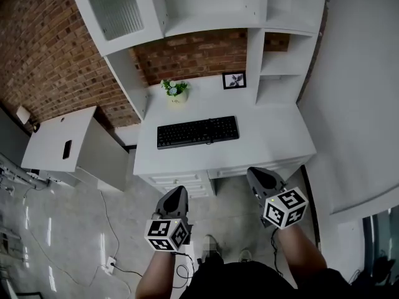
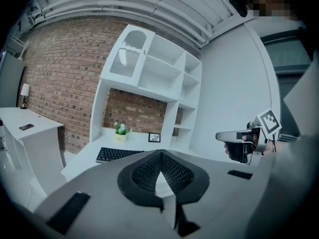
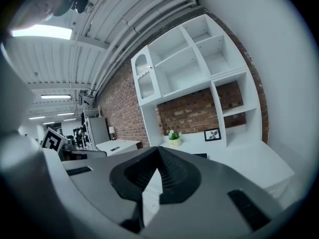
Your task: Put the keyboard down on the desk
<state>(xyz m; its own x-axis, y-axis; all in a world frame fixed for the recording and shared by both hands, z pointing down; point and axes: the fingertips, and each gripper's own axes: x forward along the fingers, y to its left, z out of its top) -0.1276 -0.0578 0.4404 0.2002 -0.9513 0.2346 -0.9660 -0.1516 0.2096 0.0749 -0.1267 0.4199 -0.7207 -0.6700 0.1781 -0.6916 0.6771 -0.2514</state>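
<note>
The long black computer keyboard point(image 1: 197, 132) lies flat at the centre of the white desk point(image 1: 274, 136), touched by neither gripper. At 11 o'clock from it stands a small pale-yellow pot point(image 1: 177, 97) containing a green leafy plant point(image 1: 174, 86). At 1 o'clock a black-framed picture point(image 1: 234, 80) stands upright. The contents of the ribbed glass-door cabinet point(image 1: 115, 8) above cannot be made out. The left gripper point(image 1: 179, 190) and right gripper point(image 1: 254, 173) hang at 6 o'clock, short of the desk edge, each with jaws fully together on nothing.
</note>
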